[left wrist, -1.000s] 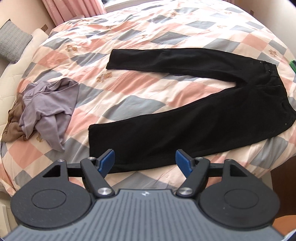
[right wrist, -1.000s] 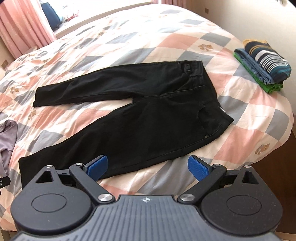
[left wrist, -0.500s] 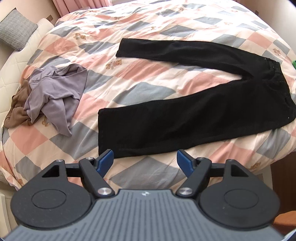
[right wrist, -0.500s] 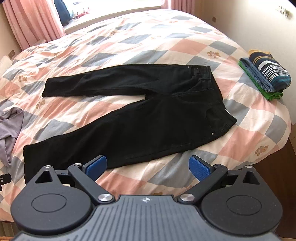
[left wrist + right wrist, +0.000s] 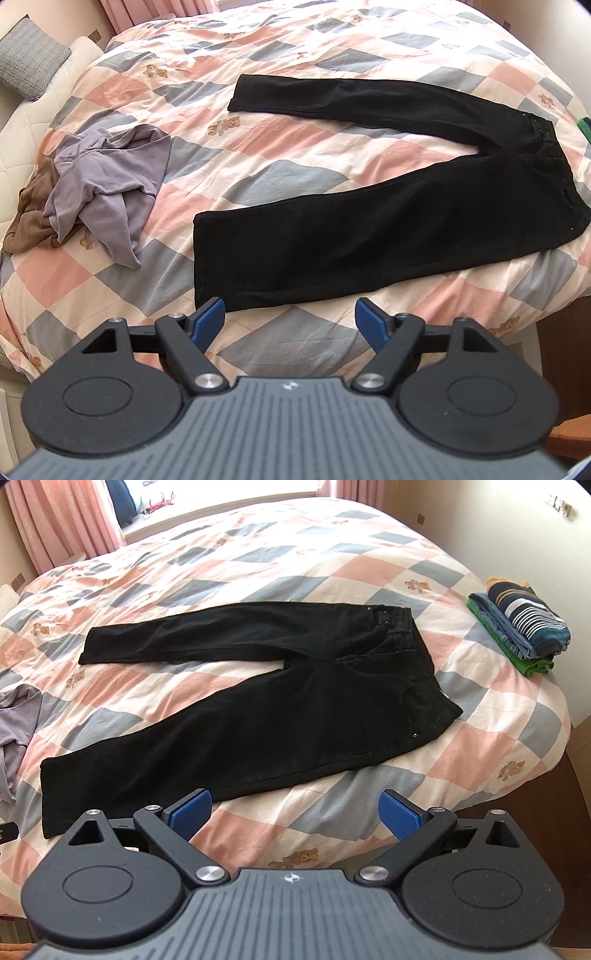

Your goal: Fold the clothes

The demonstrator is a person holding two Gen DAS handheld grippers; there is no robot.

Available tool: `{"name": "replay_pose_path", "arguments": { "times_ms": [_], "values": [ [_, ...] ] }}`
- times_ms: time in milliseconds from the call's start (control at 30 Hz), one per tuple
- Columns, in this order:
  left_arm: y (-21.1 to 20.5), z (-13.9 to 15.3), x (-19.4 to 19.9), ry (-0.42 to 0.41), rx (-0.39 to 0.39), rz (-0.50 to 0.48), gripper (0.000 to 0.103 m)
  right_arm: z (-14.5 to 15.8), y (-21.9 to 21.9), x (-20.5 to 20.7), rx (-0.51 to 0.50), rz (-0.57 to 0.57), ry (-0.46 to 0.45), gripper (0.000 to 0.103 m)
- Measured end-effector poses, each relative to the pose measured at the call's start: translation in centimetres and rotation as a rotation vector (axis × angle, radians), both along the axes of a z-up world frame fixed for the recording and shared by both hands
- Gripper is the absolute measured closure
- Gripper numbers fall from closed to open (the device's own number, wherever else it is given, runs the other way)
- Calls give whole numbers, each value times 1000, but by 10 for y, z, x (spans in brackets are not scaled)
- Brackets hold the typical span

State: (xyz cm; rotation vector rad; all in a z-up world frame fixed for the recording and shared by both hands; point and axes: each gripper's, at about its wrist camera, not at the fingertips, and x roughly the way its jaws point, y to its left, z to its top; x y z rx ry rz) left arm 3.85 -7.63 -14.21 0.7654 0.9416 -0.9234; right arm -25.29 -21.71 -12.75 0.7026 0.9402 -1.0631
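Two grippers hover over bed [image 5: 295, 339] near edge, both with fingers spread wide, holding nothing. Left gripper [image 5: 290, 321] sits just short of the near leg hem of black pants [image 5: 369, 229]; right gripper [image 5: 295, 810] faces the near leg. Pants lie flat, legs splayed apart. Crumpled lilac garment [image 5: 107, 181] lies left, folded stack [image 5: 521, 624] right

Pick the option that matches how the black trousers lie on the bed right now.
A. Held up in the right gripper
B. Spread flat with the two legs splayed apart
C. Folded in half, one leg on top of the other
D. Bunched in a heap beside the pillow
B: the black trousers lie flat on the bed with patterned cover showing between the legs, and the right gripper is open and empty.
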Motion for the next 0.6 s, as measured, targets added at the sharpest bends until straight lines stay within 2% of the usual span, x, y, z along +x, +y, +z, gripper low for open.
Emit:
{"name": "replay_pose_path", "arguments": {
  "times_ms": [267,600],
  "values": [
    [-8,0,3,7,-21,-4,28,-1,-5,-4,3,-7,0,3],
    [-38,-8,6,14,0,31,27,-11,-33,2,31,-5,12,3]
  ]
}}
